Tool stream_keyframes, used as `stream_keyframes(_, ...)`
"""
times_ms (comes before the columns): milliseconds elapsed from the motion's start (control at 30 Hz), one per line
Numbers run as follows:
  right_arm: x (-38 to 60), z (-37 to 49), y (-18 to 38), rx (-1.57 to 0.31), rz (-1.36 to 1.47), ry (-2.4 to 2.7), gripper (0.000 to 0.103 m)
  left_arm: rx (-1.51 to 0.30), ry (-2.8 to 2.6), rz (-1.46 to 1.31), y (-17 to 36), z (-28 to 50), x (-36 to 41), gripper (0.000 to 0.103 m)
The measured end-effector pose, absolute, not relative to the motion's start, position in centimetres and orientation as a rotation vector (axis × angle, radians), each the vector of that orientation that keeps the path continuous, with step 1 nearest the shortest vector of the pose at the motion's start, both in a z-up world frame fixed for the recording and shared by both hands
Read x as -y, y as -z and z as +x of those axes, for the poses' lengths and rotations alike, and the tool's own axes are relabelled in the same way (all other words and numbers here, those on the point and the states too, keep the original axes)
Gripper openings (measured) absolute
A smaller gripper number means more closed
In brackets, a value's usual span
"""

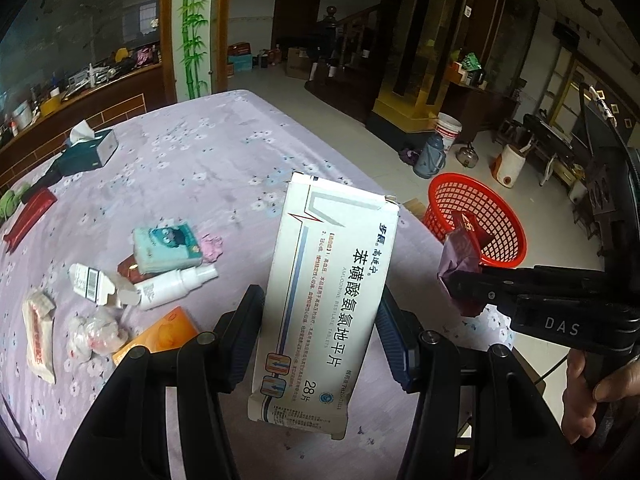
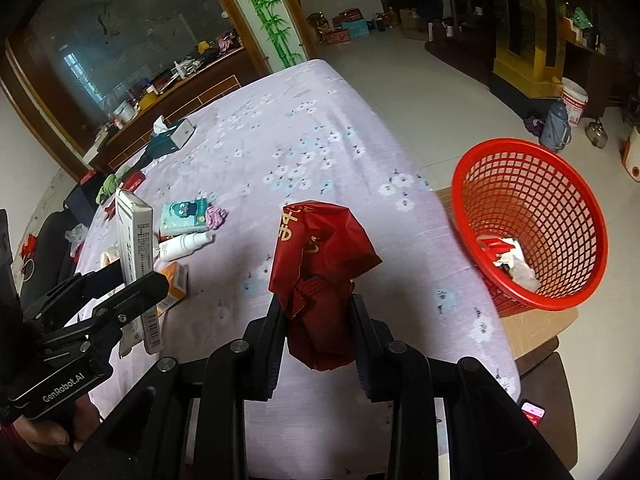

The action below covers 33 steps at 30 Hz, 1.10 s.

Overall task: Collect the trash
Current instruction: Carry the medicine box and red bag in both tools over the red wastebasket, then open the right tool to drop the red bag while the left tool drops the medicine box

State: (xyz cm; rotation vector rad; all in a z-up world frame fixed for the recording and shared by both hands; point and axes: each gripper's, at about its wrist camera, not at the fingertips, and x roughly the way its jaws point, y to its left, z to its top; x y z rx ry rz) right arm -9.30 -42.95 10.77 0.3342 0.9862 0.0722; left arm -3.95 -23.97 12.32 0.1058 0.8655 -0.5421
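Observation:
My left gripper point(image 1: 320, 312) is shut on a long white medicine box point(image 1: 328, 280) with blue print, held upright above the table; the same medicine box point(image 2: 134, 240) shows edge-on in the right wrist view. A crumpled dark red wrapper point(image 2: 316, 264) with gold lettering is pinched in my right gripper point(image 2: 316, 312), lifted over the lilac flowered tablecloth point(image 2: 280, 140). That wrapper point(image 1: 460, 264) appears at the right in the left wrist view. A red mesh basket point(image 2: 532, 220) holding some scraps stands off the table's right edge.
Left on the table lie a teal tissue pack point(image 1: 166, 248), a white spray bottle point(image 1: 176, 286), an orange box point(image 1: 160, 336), a torn white carton point(image 1: 92, 284), crumpled plastic point(image 1: 96, 336) and a tissue box point(image 1: 90, 148). A cardboard box point(image 2: 536, 328) carries the basket.

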Motion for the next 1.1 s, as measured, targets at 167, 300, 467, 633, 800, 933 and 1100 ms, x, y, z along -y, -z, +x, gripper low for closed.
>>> stream_keyframes(167,43.9,-9.4,-11.1,-0.975,0.342,-0.057,0.033,-0.866,0.557,0.120,-12.5,-3.7,24.9,0.054)
stream_keyframes(300,45.0,-9.5,-11.4,-0.960,0.365,-0.040,0.033,-0.866,0.574,0.139,-12.7,-3.4,25.8,0.054)
stream_keyframes(467,47.6,-10.1,-11.9,-0.936,0.411,0.010,0.033,-0.861,0.614,0.171,-13.0,-3.1,27.8,0.054)
stream_keyframes(633,50.8,-11.2,-12.3,-0.920,0.455,0.073,0.033,-0.860,0.689,0.208,-13.3,-3.4,31.4,0.054)
stream_keyframes(800,54.7,-12.7,-12.7,-0.897,0.494,0.147,0.034,-0.878,0.760,0.215,-13.7,-3.1,35.5,0.054)
stream_keyframes(933,58.3,-13.7,-13.1,-0.878,0.526,0.202,0.035,-0.899,0.804,0.200,-13.9,-2.3,39.0,0.054)
stream_keyframes(1100,61.9,-14.0,-13.3,-0.865,0.540,0.233,0.035,-0.929,0.845,0.198,-13.5,-1.0,43.8,0.055)
